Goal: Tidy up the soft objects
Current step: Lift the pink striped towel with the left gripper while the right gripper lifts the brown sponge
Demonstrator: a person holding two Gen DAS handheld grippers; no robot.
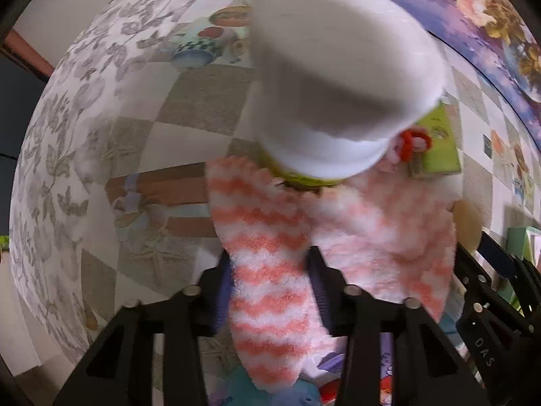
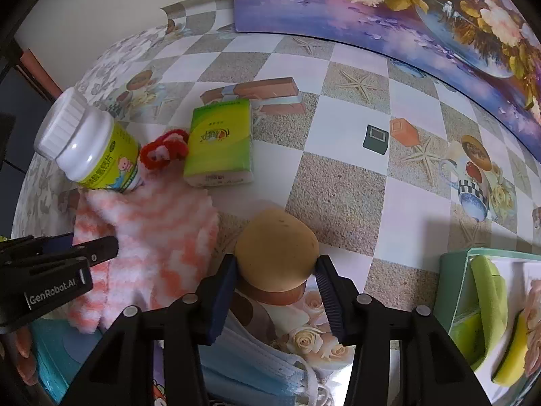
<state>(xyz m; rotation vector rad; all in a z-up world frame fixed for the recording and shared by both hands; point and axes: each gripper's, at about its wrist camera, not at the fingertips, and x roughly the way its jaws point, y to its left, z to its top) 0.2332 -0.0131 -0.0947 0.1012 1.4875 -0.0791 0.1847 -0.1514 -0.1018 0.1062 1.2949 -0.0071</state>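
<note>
Socks first: I am seeing a fuzzy pink-and-white striped sock (image 1: 267, 280) running up between the fingers of my left gripper (image 1: 270, 270), the blue pads pressing on it from both sides, so the left is pinching the sock. A second sock (image 1: 382, 237) of the same pattern is lying just beside it on the desk (image 1: 189, 101), spreading toward the right of the left wrist view. A white-capped bottle (image 1: 338, 77) with a yellow-green label is looming directly above the socks in that view, blurred and close to the lens; its base is sitting at the top end of the socks.

Right wrist view: my right gripper (image 2: 277, 270) is closing around a tan, rounded sponge-like puff (image 2: 277, 247) on a brown base, with both pads touching its flanks, so it is pinching the puff. The puff is sitting on the desk just beside the socks. A green tissue pack (image 2: 219, 145) is lying farther up the desk, and a red-and-white fuzzy trinket (image 2: 165, 149) is lying between it and the bottle, touching the pack. A blue face mask (image 2: 257, 365) is showing under the right gripper. At the right edge, a pale green tray (image 2: 453, 280) is holding yellow and green sponges (image 2: 487, 297). A floral picture (image 2: 372, 10) is standing along the desk's far edge.
</note>
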